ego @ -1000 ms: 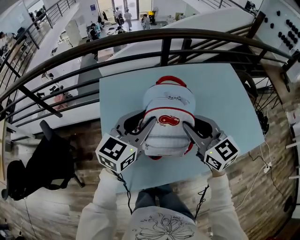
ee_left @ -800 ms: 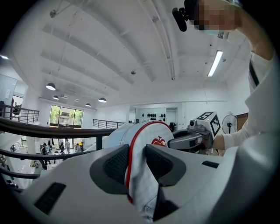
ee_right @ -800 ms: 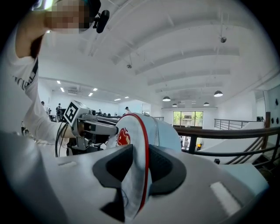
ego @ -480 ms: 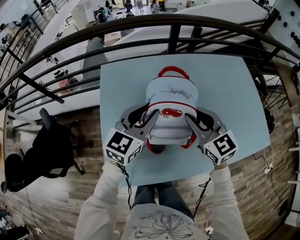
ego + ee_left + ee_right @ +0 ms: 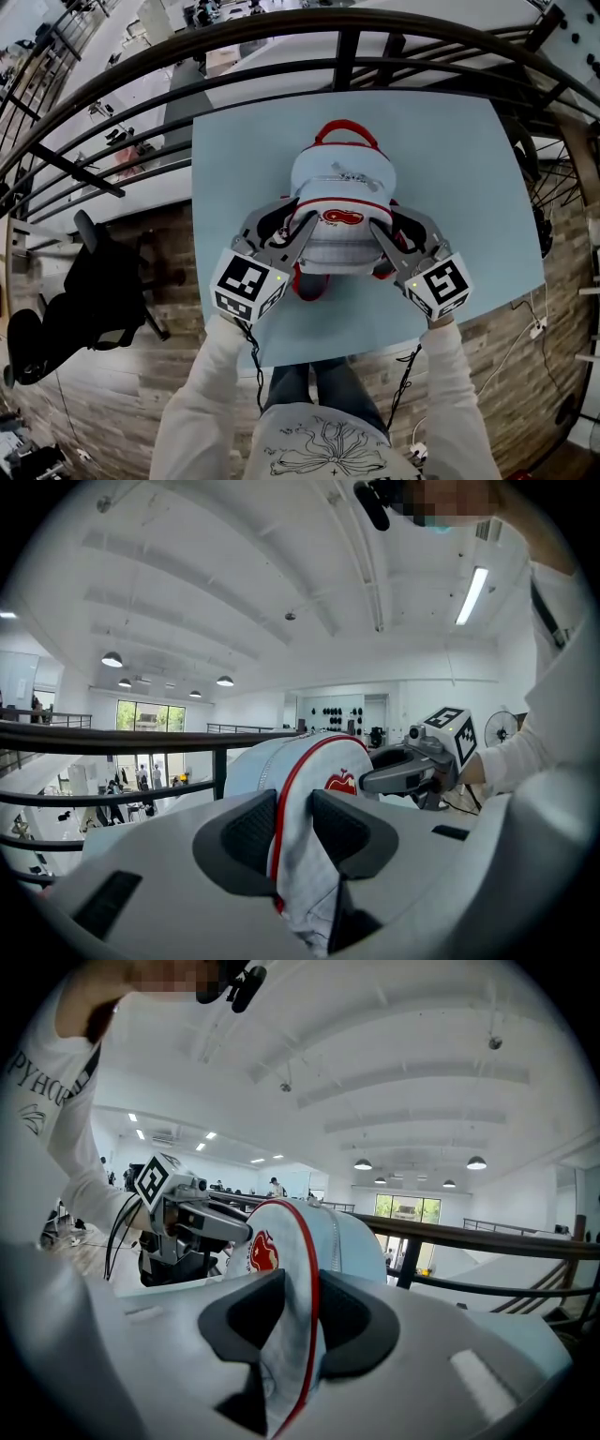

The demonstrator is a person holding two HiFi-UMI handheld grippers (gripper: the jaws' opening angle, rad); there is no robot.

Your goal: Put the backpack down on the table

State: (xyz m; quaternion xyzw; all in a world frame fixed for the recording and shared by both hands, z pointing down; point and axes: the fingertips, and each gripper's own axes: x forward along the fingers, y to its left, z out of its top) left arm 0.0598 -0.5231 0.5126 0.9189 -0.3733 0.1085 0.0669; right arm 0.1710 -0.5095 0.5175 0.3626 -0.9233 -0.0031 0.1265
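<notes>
A white backpack with red trim, a red top handle and a red logo stands over the light blue table. My left gripper is shut on the bag's left side fabric, pinched between its dark pads. My right gripper is shut on the right side fabric in the same way. Whether the bag's bottom touches the table cannot be told. In the left gripper view the other gripper shows beyond the backpack.
A dark curved railing runs just behind the table's far edge, with a lower floor beyond it. A black office chair stands left of the table. Cables lie on the wood floor at the right.
Both grippers have sunk with the backpack and carried it toward the table's middle. The grips on the bag's sides are unchanged.
</notes>
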